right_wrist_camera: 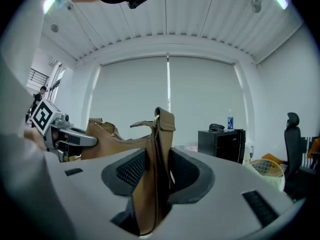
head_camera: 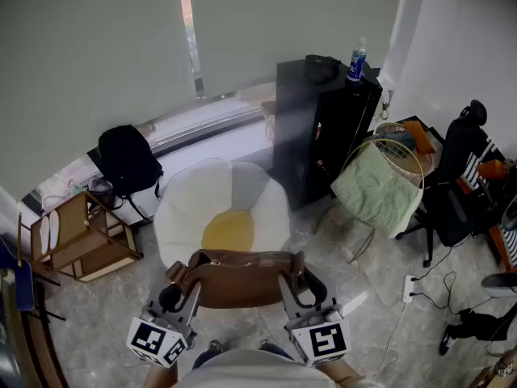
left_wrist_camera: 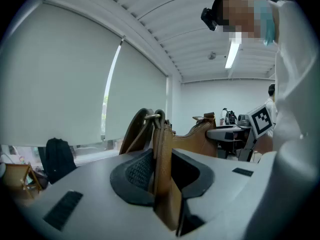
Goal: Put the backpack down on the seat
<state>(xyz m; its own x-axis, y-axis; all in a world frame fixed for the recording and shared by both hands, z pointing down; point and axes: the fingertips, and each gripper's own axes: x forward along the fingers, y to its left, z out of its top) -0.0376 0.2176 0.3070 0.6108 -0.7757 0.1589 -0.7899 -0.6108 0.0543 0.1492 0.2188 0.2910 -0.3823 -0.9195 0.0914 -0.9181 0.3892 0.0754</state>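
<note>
A brown leather backpack [head_camera: 239, 277] hangs in the air between my two grippers, just in front of a round white seat [head_camera: 186, 217] with a yellow centre. My left gripper [head_camera: 178, 284] is shut on the bag's left end, where a brown strap [left_wrist_camera: 161, 164] sits clamped between the dark pads. My right gripper [head_camera: 296, 286] is shut on the right end, its pads pressing a tan strap [right_wrist_camera: 156, 169]. The bag is level and above the seat's near edge. In the left gripper view the bag's body [left_wrist_camera: 200, 134] stretches toward the other gripper.
A black cabinet [head_camera: 323, 128] with a blue bottle [head_camera: 356, 63] stands behind the seat on the right. A black backpack [head_camera: 128, 160] leans by the window. A wooden rack [head_camera: 81, 237] stands at left. A wire basket with green cloth [head_camera: 380, 186] and an office chair [head_camera: 460, 176] stand at right.
</note>
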